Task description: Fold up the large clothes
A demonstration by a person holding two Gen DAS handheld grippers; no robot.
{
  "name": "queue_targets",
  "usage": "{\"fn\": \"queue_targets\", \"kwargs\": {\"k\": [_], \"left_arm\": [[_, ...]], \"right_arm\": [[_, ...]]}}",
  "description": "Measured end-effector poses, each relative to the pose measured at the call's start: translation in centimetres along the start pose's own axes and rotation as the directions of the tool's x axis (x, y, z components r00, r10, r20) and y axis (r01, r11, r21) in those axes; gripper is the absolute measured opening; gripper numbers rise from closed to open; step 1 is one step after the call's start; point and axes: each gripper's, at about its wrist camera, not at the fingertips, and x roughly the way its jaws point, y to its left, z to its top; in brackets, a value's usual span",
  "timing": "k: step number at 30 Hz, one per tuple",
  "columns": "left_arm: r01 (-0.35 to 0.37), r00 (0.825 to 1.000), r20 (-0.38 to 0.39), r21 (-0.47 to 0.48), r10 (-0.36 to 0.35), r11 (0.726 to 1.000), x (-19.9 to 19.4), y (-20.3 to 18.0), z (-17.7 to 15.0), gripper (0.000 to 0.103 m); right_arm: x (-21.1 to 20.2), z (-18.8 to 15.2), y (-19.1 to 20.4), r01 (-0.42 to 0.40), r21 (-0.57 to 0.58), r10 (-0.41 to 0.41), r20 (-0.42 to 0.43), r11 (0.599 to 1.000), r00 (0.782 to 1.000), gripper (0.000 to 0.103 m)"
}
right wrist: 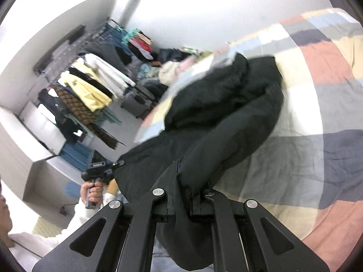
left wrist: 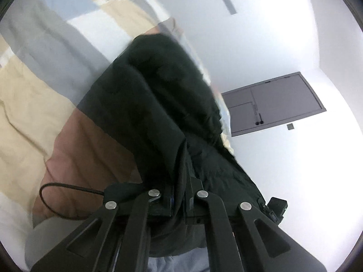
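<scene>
A large black padded jacket (left wrist: 154, 95) lies across a patchwork bed cover (left wrist: 34, 104); part of it is lifted off the bed. My left gripper (left wrist: 181, 181) is shut on a fold of the jacket's edge, with cloth pinched between the jaws. In the right wrist view the same jacket (right wrist: 222, 104) stretches from the gripper up over the bed cover (right wrist: 317, 86). My right gripper (right wrist: 183, 181) is shut on a thick sleeve-like roll of the jacket. The left gripper (right wrist: 99, 170), held in a hand, also shows at the jacket's left edge.
A clothes rack (right wrist: 90, 72) with hanging garments stands by the wall on the left. A heap of clothes (right wrist: 172, 68) lies past the bed's far edge. A grey door (left wrist: 274, 104) shows beyond the bed. A black cable (left wrist: 59, 190) loops over the cover.
</scene>
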Motion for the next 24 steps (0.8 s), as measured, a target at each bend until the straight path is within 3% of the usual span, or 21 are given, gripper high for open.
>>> {"fn": "queue_targets", "kwargs": {"k": [12, 19, 24], "left_arm": [[0.026, 1.000, 0.009, 0.073, -0.027, 0.997, -7.9, -5.9, -5.0, 0.001], [0.002, 1.000, 0.016, 0.033, -0.003, 0.999, -11.3, -6.3, -8.6, 0.001], [-0.001, 0.999, 0.038, 0.016, 0.000, 1.000, -12.5, -6.3, -8.2, 0.001]], "right_arm": [[-7.6, -4.0, 5.6, -0.032, -0.029, 0.035, 0.135, 0.999, 0.990, 0.004], [-10.6, -7.2, 9.0, -0.030, 0.016, 0.026, 0.173, 0.999, 0.985, 0.004], [-11.2, -6.6, 9.9, -0.007, 0.023, 0.002, 0.192, 1.000, 0.981, 0.004]]}}
